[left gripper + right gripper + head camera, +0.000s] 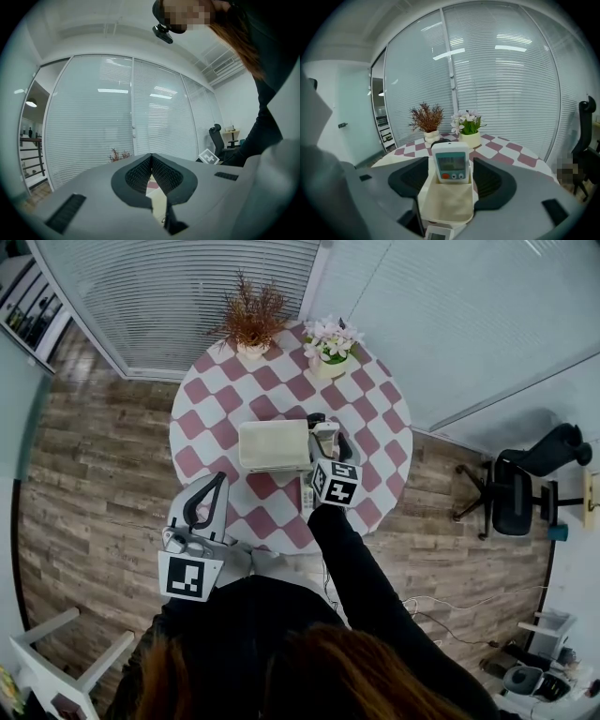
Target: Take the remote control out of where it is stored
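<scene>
Two fingers (410,178) of the right gripper (450,158) stand spread wide. The remote control (450,164) stands upright between them, with a gap to the pad on either side. It still sits in its cream holder (445,201), which hides its lower half; only the screen and a row of buttons show. The holder's sides come close to both pads, but whether they touch is unclear. Nearer than the holder, a second small device (438,233) is cut off by the picture's bottom edge. Just beyond the fingertips a dark object (440,139) peeks over the remote, too hidden to identify. Farther out on the checkered desk (506,154) stand a dried reddish plant (426,117) and a pot of white flowers (466,124).

The left gripper (151,157) has its fingers pressed together at the tips on nothing. Only a sliver of the desk shows through the gap below them.
</scene>
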### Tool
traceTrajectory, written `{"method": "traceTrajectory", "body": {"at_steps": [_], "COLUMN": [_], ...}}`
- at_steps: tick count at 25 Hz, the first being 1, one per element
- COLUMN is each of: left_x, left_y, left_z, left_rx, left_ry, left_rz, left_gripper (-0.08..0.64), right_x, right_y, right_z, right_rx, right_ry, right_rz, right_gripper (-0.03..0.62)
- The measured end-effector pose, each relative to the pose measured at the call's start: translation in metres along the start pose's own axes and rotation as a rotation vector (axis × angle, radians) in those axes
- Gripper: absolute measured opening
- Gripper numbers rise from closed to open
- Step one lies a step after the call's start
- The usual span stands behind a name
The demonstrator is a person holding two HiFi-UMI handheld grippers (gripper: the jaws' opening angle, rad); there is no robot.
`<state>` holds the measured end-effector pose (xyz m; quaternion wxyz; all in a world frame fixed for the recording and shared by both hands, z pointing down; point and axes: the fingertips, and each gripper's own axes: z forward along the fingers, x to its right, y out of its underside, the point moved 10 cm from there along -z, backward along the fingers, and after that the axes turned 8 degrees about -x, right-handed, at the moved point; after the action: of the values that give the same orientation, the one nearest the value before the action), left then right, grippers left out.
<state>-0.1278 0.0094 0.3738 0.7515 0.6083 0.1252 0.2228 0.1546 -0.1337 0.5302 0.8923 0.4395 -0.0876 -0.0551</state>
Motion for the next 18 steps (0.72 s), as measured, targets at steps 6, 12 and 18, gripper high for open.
{"method": "traceTrajectory", "body": {"at_steps": [6, 12, 18], "left_x": [0.0, -0.001, -0.002], "left_y": [0.0, 0.0, 0.0], "left_z": [0.0, -0.001, -0.001], "left_rx": [-0.002, -0.011, -0.012], "left_ry": [-0.002, 0.0, 0.002], "left_rz": [0.005, 0.008, 0.009], "left_gripper": [0.006, 0.006, 0.006], "right_x": [-0.001, -0.001, 0.001], "right_y": [0.001, 0.0, 0.0], "right_z": [0.009, 0.014, 0.017], "right_rx": [-0.004, 0.016, 0.01], "right_ry": [0.005, 0.012, 0.019], "right_rz": [-0.028, -0.023, -0.029], "right_gripper": [0.293, 0.291, 0.279]}}
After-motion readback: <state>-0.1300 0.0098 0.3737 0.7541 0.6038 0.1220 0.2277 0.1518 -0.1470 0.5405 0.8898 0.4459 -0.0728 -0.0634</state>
